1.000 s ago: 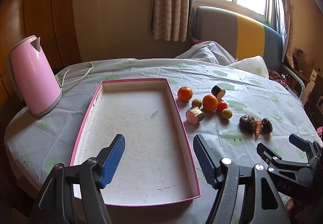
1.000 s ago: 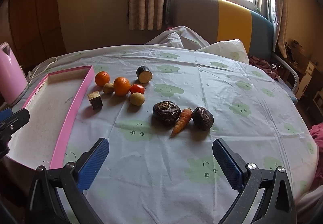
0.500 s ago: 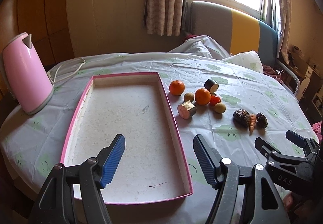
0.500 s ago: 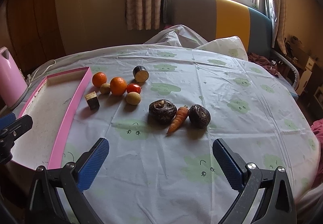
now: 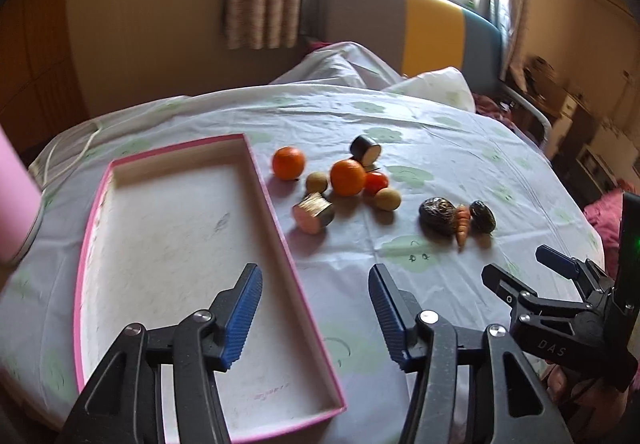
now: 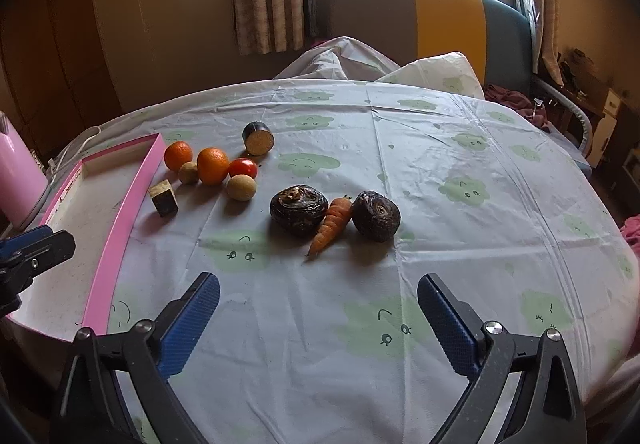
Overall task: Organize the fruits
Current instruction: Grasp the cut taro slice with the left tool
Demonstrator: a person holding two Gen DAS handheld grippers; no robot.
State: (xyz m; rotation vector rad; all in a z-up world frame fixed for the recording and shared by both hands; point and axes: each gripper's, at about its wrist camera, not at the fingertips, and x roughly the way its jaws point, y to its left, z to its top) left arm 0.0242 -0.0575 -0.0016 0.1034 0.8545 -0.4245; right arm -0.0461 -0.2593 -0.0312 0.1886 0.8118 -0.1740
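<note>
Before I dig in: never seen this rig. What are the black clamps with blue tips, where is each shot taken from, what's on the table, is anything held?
There is no robot arm. A person holds a two-finger clamp in each hand, and a fisheye camera on each one looks forward along its blue-padded fingers. One picture comes from the left gripper, the other from the right gripper; each also catches the other at its edge.

On the cloud-print tablecloth lies an empty pink tray. Beside it sit two oranges, a tomato, two small tan fruits and two cut chunks of something. Nearer the right gripper, a carrot lies between two dark bulbs. A pink kettle stands at the far left.

Nothing is held. The left fingers are closing on empty air; the right are wide open.
</note>
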